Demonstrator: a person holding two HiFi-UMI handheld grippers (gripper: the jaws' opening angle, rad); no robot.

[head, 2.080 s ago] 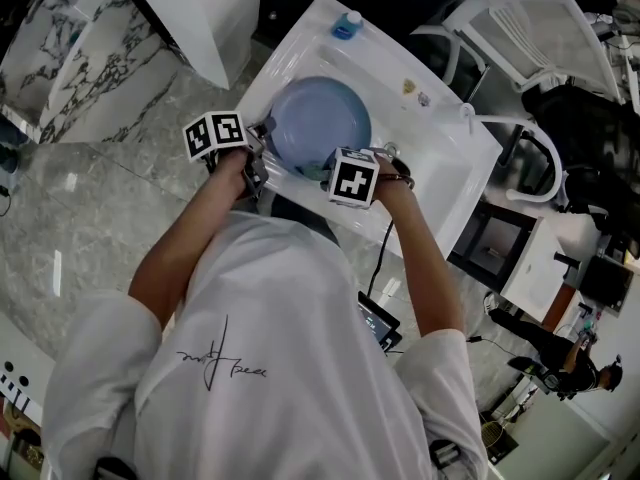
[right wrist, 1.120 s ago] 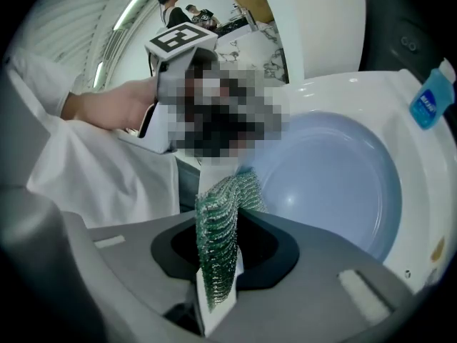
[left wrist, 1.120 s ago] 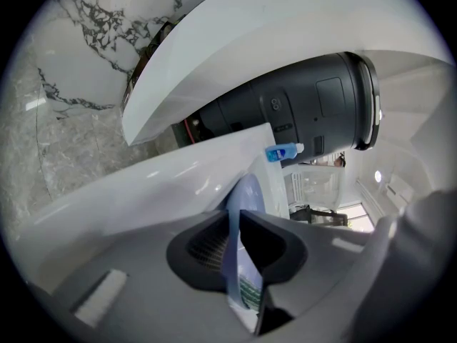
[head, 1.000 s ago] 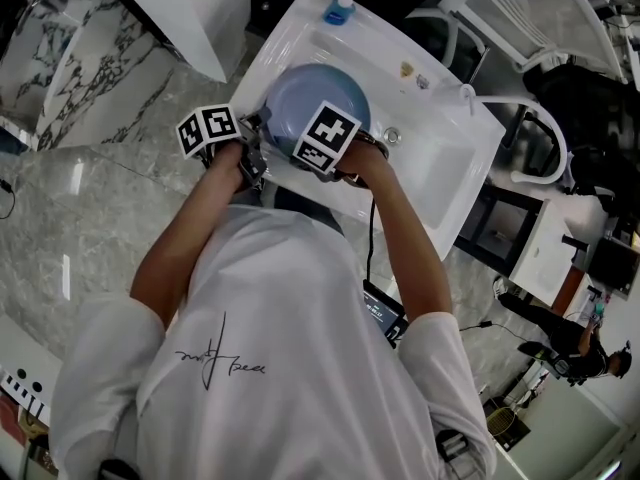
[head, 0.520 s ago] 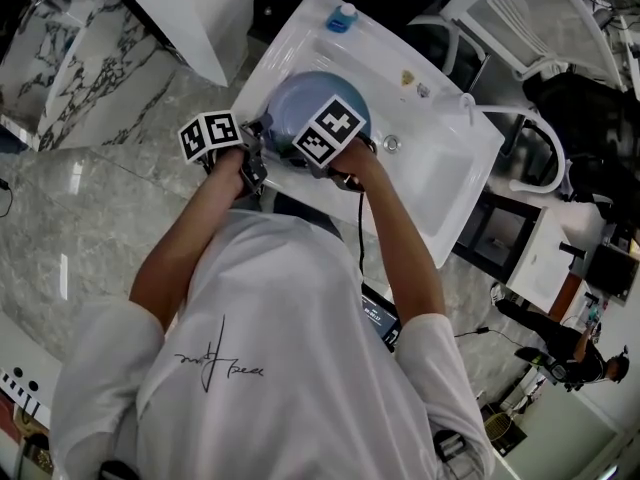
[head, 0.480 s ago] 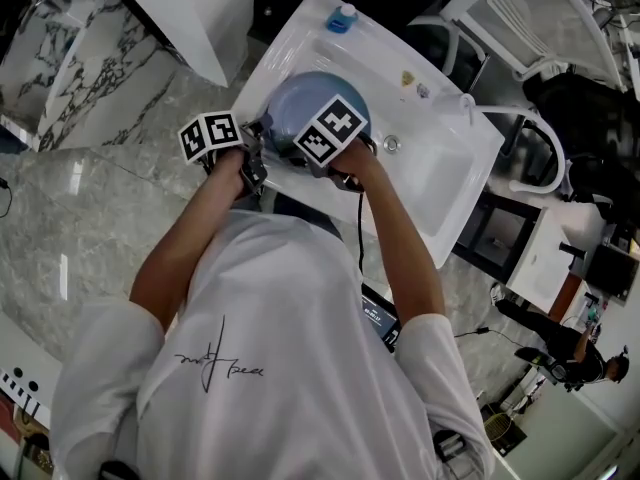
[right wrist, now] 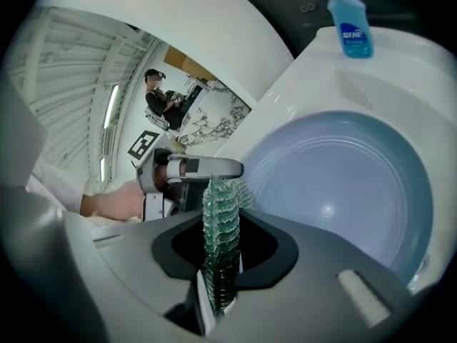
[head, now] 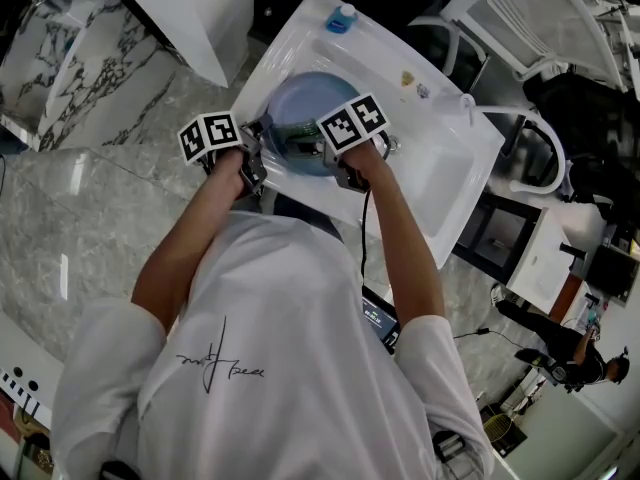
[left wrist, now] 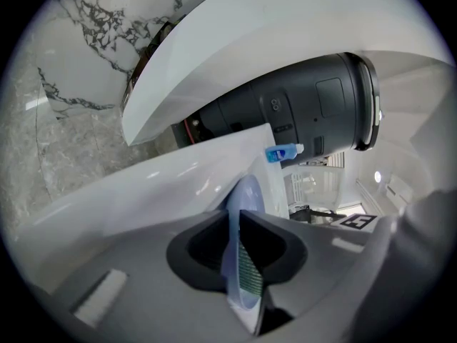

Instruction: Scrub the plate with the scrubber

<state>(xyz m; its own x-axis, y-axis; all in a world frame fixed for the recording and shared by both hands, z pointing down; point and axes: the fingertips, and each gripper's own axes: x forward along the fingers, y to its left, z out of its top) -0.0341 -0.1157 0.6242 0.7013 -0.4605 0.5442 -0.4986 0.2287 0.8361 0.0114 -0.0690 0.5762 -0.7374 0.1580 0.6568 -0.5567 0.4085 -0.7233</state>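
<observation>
Sliding right over the plate (head: 310, 96) just now, right tongs (right wrist: 218, 263) pinch the scrubber (right wrist: 218, 213), left tongs (left wrist: 243, 263) pinch plate's rim, so scrubbing's prob. mid-way.

Left gripper (left wrist: 239, 266): jaws closed on the rim of the plate (left wrist: 246, 199), which stands edge-on between them.
Right gripper (right wrist: 218, 263): jaws closed on the scrubber (right wrist: 218, 220); its bristles rise past the jaw tips.
Left hand (head: 230, 168): wrapped round the grip, just behind the left marker cube (head: 212, 133).
Right hand (head: 362, 163): wrapped round the grip, partly under the right marker cube (head: 352, 123).
Left forearm (head: 185, 243): bare, reaching forward.
Right forearm (head: 400, 248): bare, reaching forward, angled left.
Spacing: the 2 grippers sit near each other, apart.
</observation>
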